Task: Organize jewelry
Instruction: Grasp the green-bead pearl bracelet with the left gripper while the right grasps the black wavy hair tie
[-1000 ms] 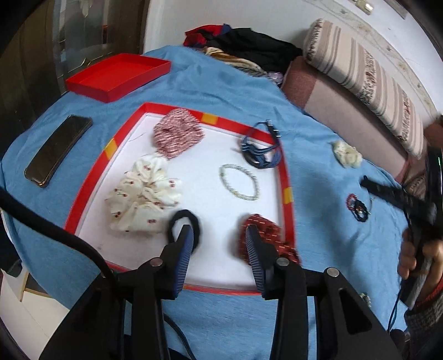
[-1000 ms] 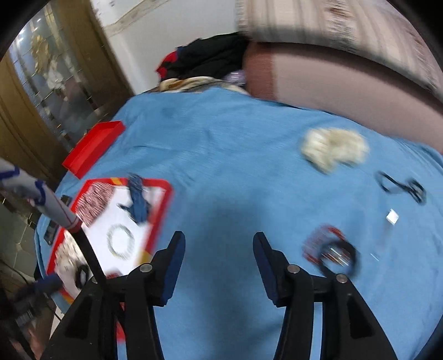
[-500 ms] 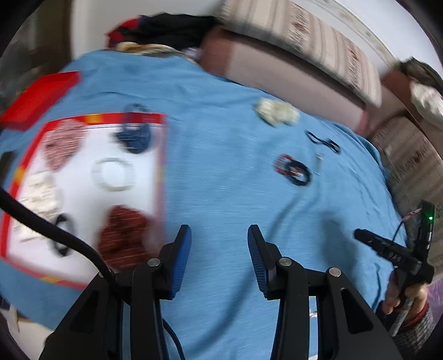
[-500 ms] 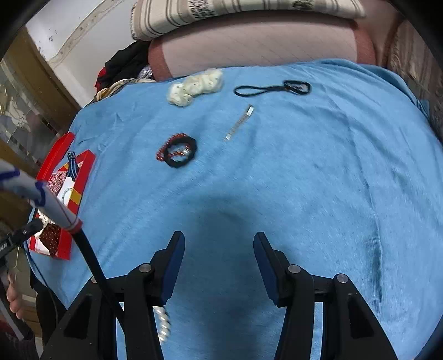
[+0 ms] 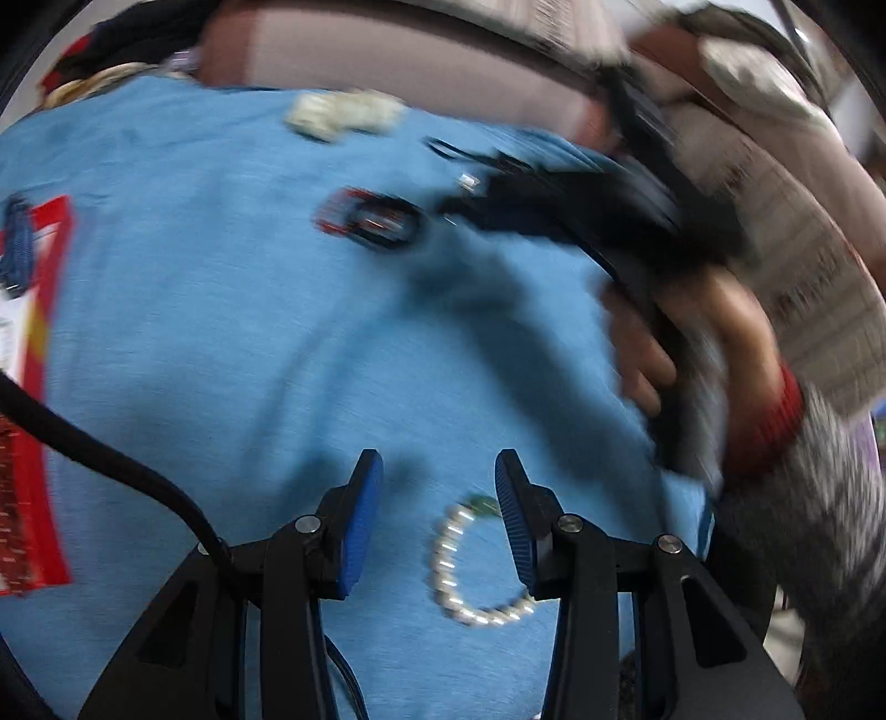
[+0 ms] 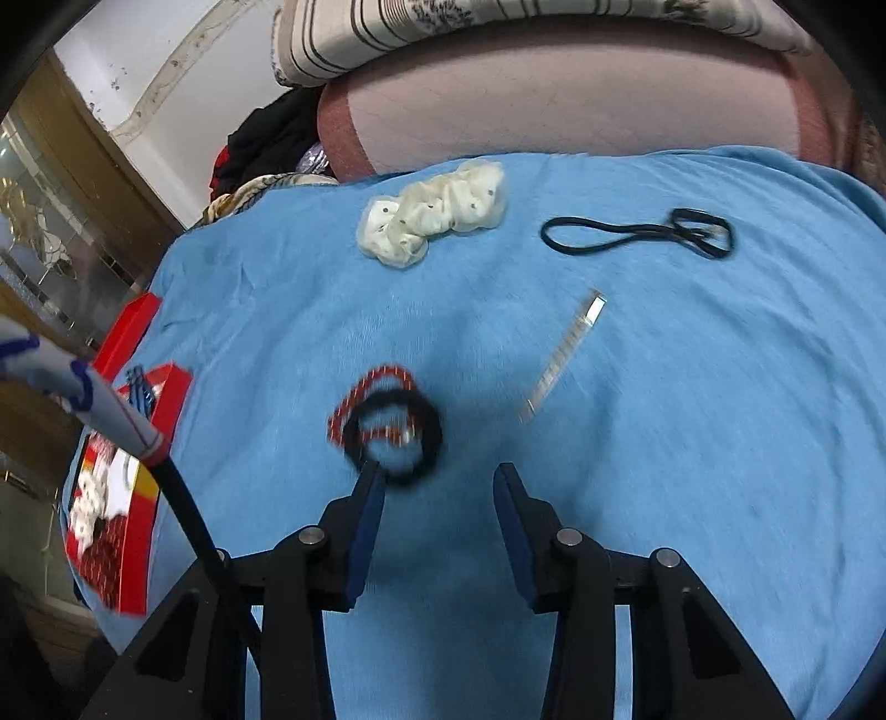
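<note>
Blue cloth (image 6: 692,443) covers the whole surface, lightly creased. Behind it a pink cushioned edge (image 6: 581,94), with a striped cream pillow (image 6: 443,33) on top. Dark clothes (image 6: 266,144) heaped at the far left corner. Wood-framed glass door (image 6: 50,221) at left of the right wrist view.

Left hand-held gripper (image 5: 437,476): jaws spread, nothing pinched. White pearl bracelet (image 5: 459,576) lies on the cloth below the fingers, partly under the right finger; contact cannot be told. Left view is blurred.

Right hand-held gripper (image 6: 437,482): jaws closing, nothing pressed between the pads. Black hair tie (image 6: 396,437) lies over a red beaded bracelet (image 6: 365,393); the left fingertip overlaps the tie's near edge.

Elsewhere on the cloth: cream scrunchie (image 6: 437,216) near the cushion, black elastic band (image 6: 637,232) to its right, thin silver clip (image 6: 565,349) between.

Red-rimmed tray (image 6: 160,421) at far left holds several pieces; red lid (image 6: 124,338) beyond it.

A hand (image 5: 692,343) with a red cuff grips the right tool in the left view.
</note>
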Motion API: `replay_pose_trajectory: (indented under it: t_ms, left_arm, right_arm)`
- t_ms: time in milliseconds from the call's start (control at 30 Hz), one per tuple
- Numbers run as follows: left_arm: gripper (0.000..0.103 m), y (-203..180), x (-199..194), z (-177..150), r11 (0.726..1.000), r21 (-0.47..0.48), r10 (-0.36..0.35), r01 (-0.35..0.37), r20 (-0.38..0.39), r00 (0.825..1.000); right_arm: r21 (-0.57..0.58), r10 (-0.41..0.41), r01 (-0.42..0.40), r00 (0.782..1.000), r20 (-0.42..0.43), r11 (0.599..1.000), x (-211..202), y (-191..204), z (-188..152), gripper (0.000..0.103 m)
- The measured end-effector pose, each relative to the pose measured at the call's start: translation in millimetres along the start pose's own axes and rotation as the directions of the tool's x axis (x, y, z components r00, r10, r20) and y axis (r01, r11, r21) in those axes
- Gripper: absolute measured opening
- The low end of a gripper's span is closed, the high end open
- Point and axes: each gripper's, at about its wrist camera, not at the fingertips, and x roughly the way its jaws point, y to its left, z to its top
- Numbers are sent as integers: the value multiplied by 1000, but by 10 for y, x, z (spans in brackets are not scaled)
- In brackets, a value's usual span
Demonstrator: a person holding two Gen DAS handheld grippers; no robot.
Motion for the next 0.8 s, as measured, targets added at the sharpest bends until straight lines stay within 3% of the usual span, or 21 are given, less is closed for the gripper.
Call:
replay_pose_trajectory:
  t_ms: [67, 133, 200, 233, 300, 467, 533, 800]
  left_arm:
    - [41, -121, 100, -68, 999, 44, -21, 22, -23, 1000]
    - [40, -216, 190, -116, 997, 77, -25, 29, -45, 999]
    - [29, -313, 281, -171, 993, 117, 10, -3, -63, 998]
    - [14, -348, 314, -188, 990, 136, 46, -36, -71, 996]
    - [6, -343, 289, -191, 992, 123, 48, -39, -73, 996]
    - [6, -151, 21, -181, 998, 33, 58, -57, -25, 998]
    - [0, -87, -49, -178, 998, 6, 60, -60, -9, 998]
    - [0, -31, -372, -272, 997, -58, 45, -42, 53, 998]
  right_arm:
    - [-12, -7, 7, 1000, -24, 1000, 163, 24, 41, 38]
    - [-28, -27, 26, 999, -42, 999, 279, 52, 43, 24]
    - [-25, -33, 32, 998, -47, 999, 317, 29, 32, 13]
    - [-7, -23, 23, 999, -44, 1000, 294, 4, 40, 9]
    - [34, -15, 16, 1000, -28, 999, 146, -64, 1, 8]
    - [72, -23, 23, 1000, -11, 997, -346, -284, -353, 8]
    - [84, -24, 26, 1000, -19, 996, -507, -359, -553, 8]
    - [70, -12, 12, 1000, -2, 997, -985, -263, -1055, 8]
